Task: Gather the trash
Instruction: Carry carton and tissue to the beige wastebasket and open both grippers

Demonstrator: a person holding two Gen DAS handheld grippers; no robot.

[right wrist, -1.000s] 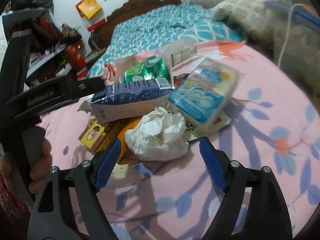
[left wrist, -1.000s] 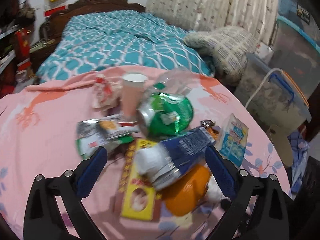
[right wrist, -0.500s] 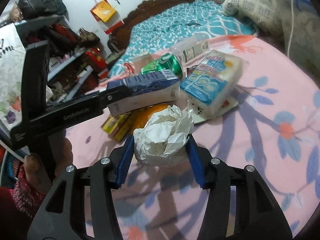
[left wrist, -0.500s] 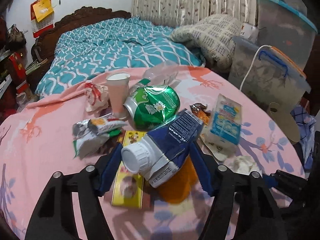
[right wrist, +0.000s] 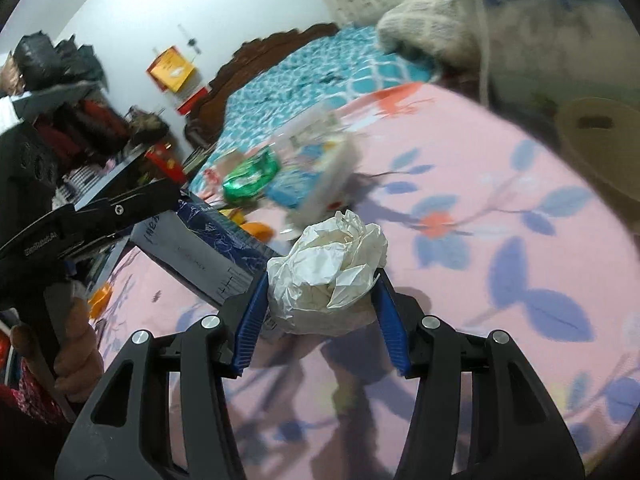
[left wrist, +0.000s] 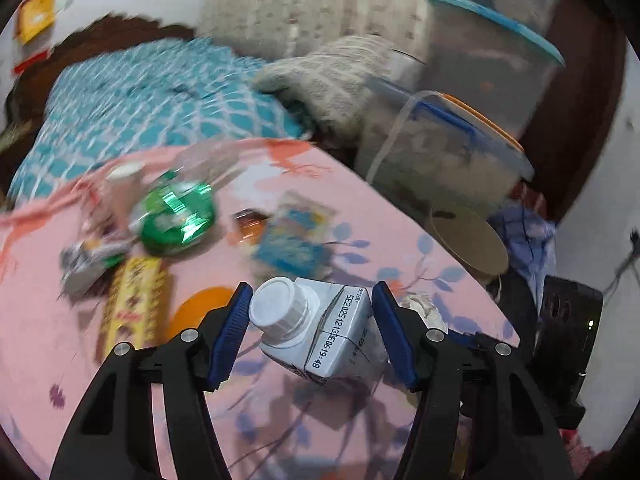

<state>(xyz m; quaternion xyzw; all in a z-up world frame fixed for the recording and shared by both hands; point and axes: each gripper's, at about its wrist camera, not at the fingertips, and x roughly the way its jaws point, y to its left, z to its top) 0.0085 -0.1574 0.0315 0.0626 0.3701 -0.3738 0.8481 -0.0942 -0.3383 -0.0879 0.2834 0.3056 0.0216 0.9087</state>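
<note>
My left gripper [left wrist: 312, 312] is shut on a blue and white carton [left wrist: 320, 336] with a white screw cap, held above the pink tablecloth [left wrist: 280, 420]. The carton also shows in the right wrist view [right wrist: 200, 252], held by the left gripper there. My right gripper [right wrist: 320, 292] is shut on a crumpled white paper ball [right wrist: 328, 276], lifted off the cloth. More trash lies further back: a green can [left wrist: 176, 216], a yellow box [left wrist: 132, 300], a blue packet [left wrist: 296, 240], a paper cup [left wrist: 120, 188].
A bed with a teal cover [left wrist: 152, 96] stands behind the table. Clear storage bins [left wrist: 444, 152] and a round cardboard disc [left wrist: 468, 240] stand to the right. Shelves with clutter [right wrist: 80, 132] are at the left in the right wrist view.
Both grippers have lifted their items and swung right, away from the trash pile. The left view has turned toward the bins. The paper ball sits higher off the cloth.
</note>
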